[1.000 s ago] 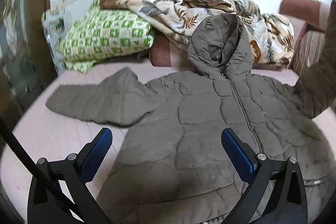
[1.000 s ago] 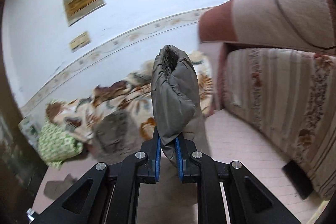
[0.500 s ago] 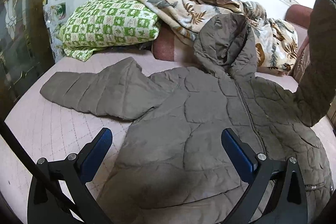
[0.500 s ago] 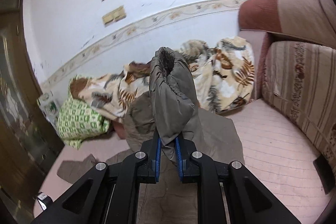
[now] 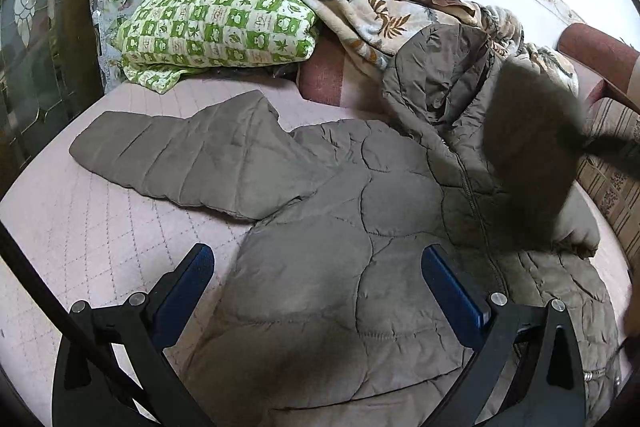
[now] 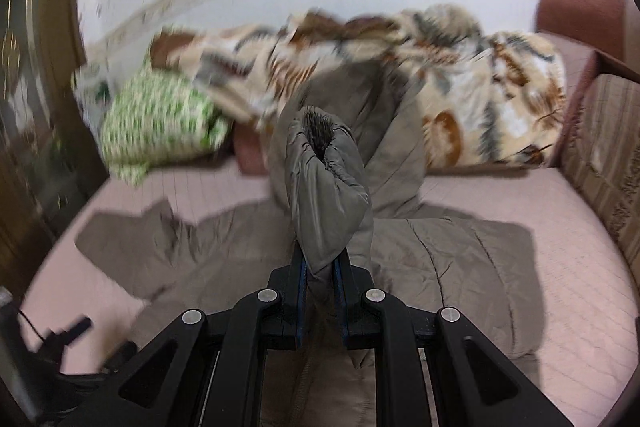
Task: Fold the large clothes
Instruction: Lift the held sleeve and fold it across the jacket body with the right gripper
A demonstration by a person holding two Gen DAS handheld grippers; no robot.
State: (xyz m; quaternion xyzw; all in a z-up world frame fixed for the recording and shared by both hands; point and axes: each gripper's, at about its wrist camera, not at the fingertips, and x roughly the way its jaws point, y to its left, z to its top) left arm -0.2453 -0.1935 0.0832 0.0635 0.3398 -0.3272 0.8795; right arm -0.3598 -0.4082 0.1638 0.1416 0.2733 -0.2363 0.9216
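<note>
A grey-brown quilted hooded jacket [image 5: 344,243] lies face up on a pink quilted bed [image 5: 80,211]. Its left sleeve [image 5: 180,159] stretches flat to the left and its hood [image 5: 436,75] rests against the bedding behind. My left gripper [image 5: 318,275] is open and empty, above the jacket's lower front. My right gripper [image 6: 320,267] is shut on the cuff of the right sleeve [image 6: 328,187] and holds it up over the jacket body [image 6: 440,267]. In the left wrist view the raised sleeve [image 5: 528,155] shows blurred at the right.
A green-and-white checked pillow [image 5: 216,23] and a leaf-patterned blanket [image 5: 360,3] lie piled at the back. A striped sofa cushion [image 6: 600,155] stands at the right. A dark wooden door [image 5: 36,27] is at the left.
My right gripper has carried the sleeve cuff leftward and down over the jacket body. My left gripper has tilted down and closer to the jacket, still open.
</note>
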